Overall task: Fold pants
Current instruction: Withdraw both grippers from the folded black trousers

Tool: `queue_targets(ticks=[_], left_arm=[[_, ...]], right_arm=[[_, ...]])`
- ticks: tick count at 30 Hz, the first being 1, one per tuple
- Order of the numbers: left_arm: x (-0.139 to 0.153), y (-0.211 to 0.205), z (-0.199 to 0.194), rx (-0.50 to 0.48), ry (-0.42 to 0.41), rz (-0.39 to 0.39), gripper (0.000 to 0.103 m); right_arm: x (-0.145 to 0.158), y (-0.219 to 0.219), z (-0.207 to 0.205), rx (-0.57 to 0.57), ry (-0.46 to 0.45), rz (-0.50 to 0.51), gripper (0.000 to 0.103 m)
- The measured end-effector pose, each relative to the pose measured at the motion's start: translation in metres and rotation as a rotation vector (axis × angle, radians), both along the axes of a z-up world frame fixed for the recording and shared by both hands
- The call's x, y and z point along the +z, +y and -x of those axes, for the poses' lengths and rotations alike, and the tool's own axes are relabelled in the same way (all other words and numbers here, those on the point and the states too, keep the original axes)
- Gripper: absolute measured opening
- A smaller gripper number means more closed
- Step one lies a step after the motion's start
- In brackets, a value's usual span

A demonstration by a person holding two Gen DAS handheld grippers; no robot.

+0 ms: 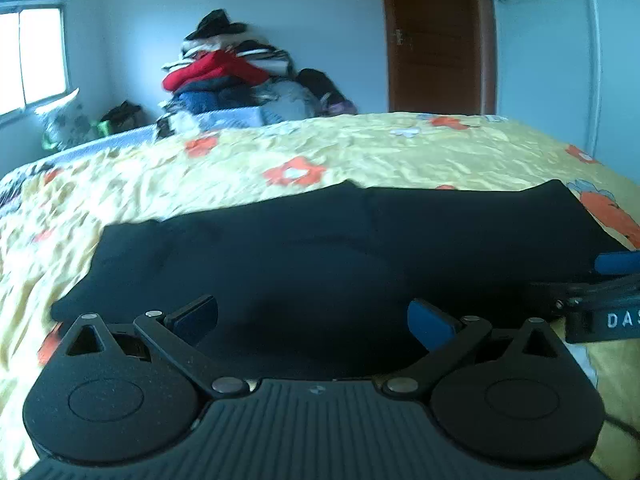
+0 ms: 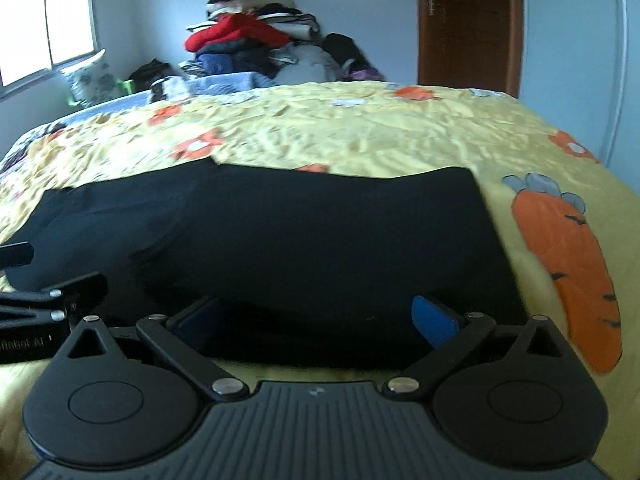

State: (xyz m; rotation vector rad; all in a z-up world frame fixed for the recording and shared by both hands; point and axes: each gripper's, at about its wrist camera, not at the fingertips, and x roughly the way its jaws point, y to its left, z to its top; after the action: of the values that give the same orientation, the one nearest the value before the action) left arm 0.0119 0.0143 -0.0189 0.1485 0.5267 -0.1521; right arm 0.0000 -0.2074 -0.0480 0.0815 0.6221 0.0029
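Note:
Black pants (image 1: 340, 248) lie flat across the yellow flowered bedspread (image 1: 360, 148), spread left to right. My left gripper (image 1: 312, 322) is open, its blue pads wide apart over the near edge of the pants. My right gripper (image 2: 316, 320) is also open, at the near edge of the pants (image 2: 300, 240) toward their right end. The right gripper shows at the right edge of the left wrist view (image 1: 612, 292). The left gripper shows at the left edge of the right wrist view (image 2: 36, 304). Neither holds cloth.
A pile of clothes (image 1: 232, 76) stands against the far wall behind the bed. A brown door (image 1: 436, 36) is at the back right. A window (image 1: 32, 56) is at the left. An orange carrot print (image 2: 568, 272) marks the bedspread right of the pants.

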Motion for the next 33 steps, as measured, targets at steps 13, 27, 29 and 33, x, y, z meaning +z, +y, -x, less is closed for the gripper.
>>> queue_targets(ticks=[13,27,29,33], left_arm=[[0.012,0.076,0.028,0.175,0.020,0.028,0.103],[-0.002,0.091,0.025,0.236,0.095,-0.008,0.103],[-0.003,0.091,0.025,0.234,0.096,-0.009,0.103],[-0.006,0.090,0.023,0.241,0.103,-0.013,0.103]], right_arm=[[0.004,0.046,0.039,0.059,0.030,0.031,0.103],[-0.001,0.029,0.038,0.054,0.093,-0.064,0.103],[-0.002,0.029,0.038,0.055,0.091,-0.045,0.103],[0.002,0.033,0.040,0.062,0.062,-0.015,0.103]])
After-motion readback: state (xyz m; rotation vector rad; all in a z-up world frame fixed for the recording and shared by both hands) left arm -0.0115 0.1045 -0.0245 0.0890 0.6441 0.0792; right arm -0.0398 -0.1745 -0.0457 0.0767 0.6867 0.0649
